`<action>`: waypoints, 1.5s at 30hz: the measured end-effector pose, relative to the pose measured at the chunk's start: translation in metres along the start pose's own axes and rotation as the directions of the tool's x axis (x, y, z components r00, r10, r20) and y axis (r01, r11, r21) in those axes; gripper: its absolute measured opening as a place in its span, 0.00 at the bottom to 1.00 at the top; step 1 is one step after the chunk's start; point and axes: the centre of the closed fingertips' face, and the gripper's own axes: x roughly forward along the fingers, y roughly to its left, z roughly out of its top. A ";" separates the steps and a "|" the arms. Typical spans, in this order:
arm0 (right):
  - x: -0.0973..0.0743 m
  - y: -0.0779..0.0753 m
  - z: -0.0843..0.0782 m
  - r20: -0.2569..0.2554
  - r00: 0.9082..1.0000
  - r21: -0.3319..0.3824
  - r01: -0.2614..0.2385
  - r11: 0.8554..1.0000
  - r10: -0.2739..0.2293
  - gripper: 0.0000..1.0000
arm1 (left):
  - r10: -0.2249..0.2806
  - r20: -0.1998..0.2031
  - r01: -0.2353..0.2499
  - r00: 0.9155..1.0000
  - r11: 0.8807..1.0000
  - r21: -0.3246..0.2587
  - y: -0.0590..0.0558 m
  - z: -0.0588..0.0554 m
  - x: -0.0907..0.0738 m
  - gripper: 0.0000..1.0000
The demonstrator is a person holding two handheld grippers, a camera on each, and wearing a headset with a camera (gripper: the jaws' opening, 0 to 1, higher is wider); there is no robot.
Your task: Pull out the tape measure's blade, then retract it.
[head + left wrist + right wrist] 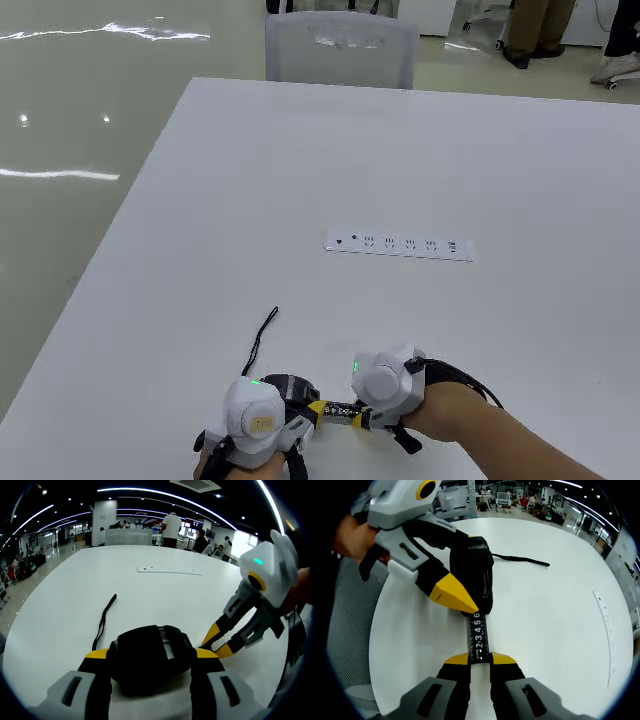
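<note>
In the head view, both grippers are low on the white table (200,200). The left gripper (300,396) has its claw closed around the black tape measure (290,386), and the right gripper (358,415) is just beside it, on the short piece of blade (338,409) that comes out. A black strap (260,340) lies on the table beyond them, farther away is a white power strip (400,245), and a grey chair (340,45) stands at the far edge. In the left gripper view, the two yellow-tipped jaws press the tape measure (145,667) from both sides, and the right gripper (218,646) reaches in with its tips at the case. In the right gripper view, the jaws pinch the blade (478,630) near its end; the numbers 2 to 6 are readable on it.
</note>
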 end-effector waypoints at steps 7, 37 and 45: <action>0.004 0.001 0.003 0.000 1.000 -0.004 -0.001 1.000 0.001 0.13 | -0.003 -0.002 0.003 1.000 1.000 0.001 0.001 0.000 0.001 0.59; 0.012 0.006 0.032 0.057 0.998 0.005 -0.007 1.000 0.007 0.13 | -0.014 -0.006 0.014 1.000 1.000 0.006 -0.003 0.002 -0.004 0.59; 0.018 0.005 0.037 0.101 0.995 0.038 -0.013 0.999 0.009 0.14 | -0.016 -0.004 0.016 1.000 1.000 0.006 0.000 0.001 -0.002 0.59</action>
